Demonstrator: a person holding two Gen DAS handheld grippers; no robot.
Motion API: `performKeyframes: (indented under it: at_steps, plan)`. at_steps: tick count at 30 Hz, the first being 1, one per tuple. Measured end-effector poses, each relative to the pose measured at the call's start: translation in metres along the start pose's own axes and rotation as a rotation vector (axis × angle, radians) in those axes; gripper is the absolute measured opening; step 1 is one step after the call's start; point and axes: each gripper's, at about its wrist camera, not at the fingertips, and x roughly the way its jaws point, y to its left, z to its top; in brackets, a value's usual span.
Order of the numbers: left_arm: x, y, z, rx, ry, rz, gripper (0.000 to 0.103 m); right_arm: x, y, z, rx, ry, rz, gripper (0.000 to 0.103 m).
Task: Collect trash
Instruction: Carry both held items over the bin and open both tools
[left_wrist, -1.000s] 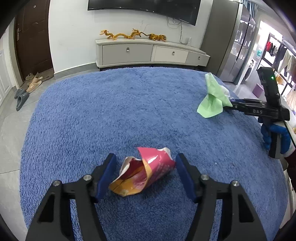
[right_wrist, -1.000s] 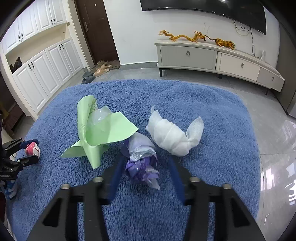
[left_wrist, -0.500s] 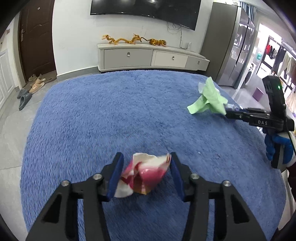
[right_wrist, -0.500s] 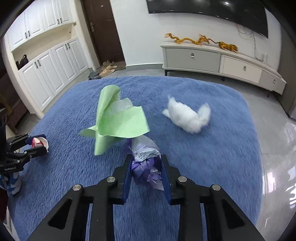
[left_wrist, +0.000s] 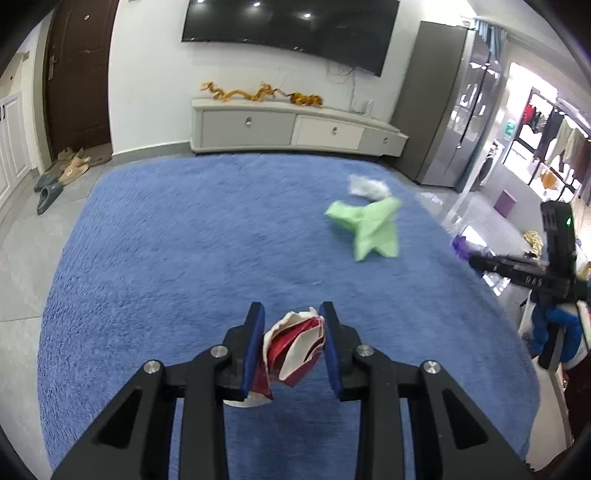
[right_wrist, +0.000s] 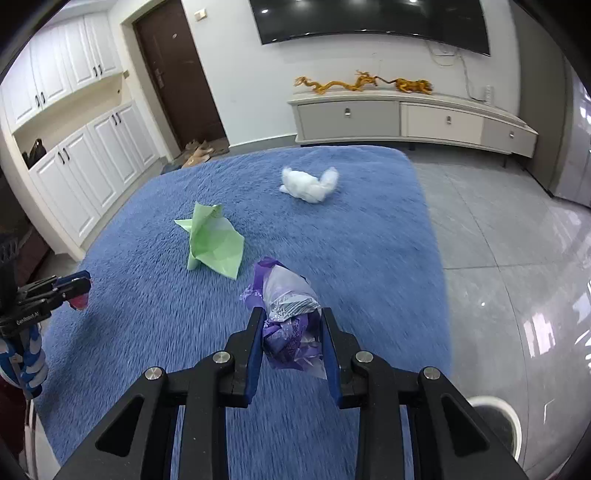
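Note:
My left gripper (left_wrist: 291, 345) is shut on a crumpled red and white snack wrapper (left_wrist: 295, 350) and holds it above the blue rug (left_wrist: 184, 240). My right gripper (right_wrist: 291, 343) is shut on a purple and clear plastic wrapper (right_wrist: 284, 314), also lifted off the rug (right_wrist: 369, 240). A crumpled green paper (right_wrist: 212, 240) and a white tissue wad (right_wrist: 308, 181) lie on the rug ahead of the right gripper. In the left wrist view the green paper (left_wrist: 367, 225) and the tissue (left_wrist: 365, 184) lie at the right, and the right gripper (left_wrist: 465, 254) shows at the far right. The left gripper (right_wrist: 79, 291) shows at the left of the right wrist view.
A low TV cabinet (right_wrist: 406, 118) stands against the far wall under a TV. White cupboards (right_wrist: 74, 147) and a dark door (right_wrist: 177, 74) are at the left. Grey tile floor (right_wrist: 498, 240) lies right of the rug. A round white-rimmed opening (right_wrist: 495, 417) shows at the bottom right. Slippers (left_wrist: 51, 184) lie by the door.
Both grippers closed on their wrappers and lifted them away from the rug. The green paper, which leaned by the right gripper, now lies on the rug farther off.

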Motion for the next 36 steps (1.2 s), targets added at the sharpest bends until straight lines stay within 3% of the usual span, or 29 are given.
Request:
performKeyframes:
  at_steps: [7, 13, 19, 23, 31, 34, 36]
  plan:
    - [-0.015, -0.073, 0.019, 0.072, -0.043, -0.075, 0.028, -0.048, -0.025, -0.028, 0.078, -0.060, -0.020, 0.027]
    - [-0.001, -0.151, 0.040, 0.128, -0.037, -0.181, 0.028, -0.091, -0.065, -0.056, 0.136, -0.106, -0.091, 0.027]
    - [0.043, -0.257, 0.048, 0.211, 0.039, -0.310, 0.028, -0.125, -0.126, -0.101, 0.232, -0.090, -0.233, 0.027]
    - [0.082, -0.327, 0.042, 0.244, 0.124, -0.383, 0.028, -0.133, -0.165, -0.133, 0.322, -0.060, -0.281, 0.027]
    - [0.141, -0.398, 0.027, 0.249, 0.262, -0.441, 0.030, -0.123, -0.219, -0.175, 0.467, 0.003, -0.283, 0.029]
    - [0.160, -0.412, 0.023, 0.249, 0.302, -0.450, 0.034, -0.114, -0.228, -0.187, 0.502, 0.024, -0.276, 0.029]
    - [0.172, -0.420, 0.018, 0.248, 0.328, -0.457, 0.051, -0.108, -0.234, -0.192, 0.520, 0.039, -0.271, 0.033]
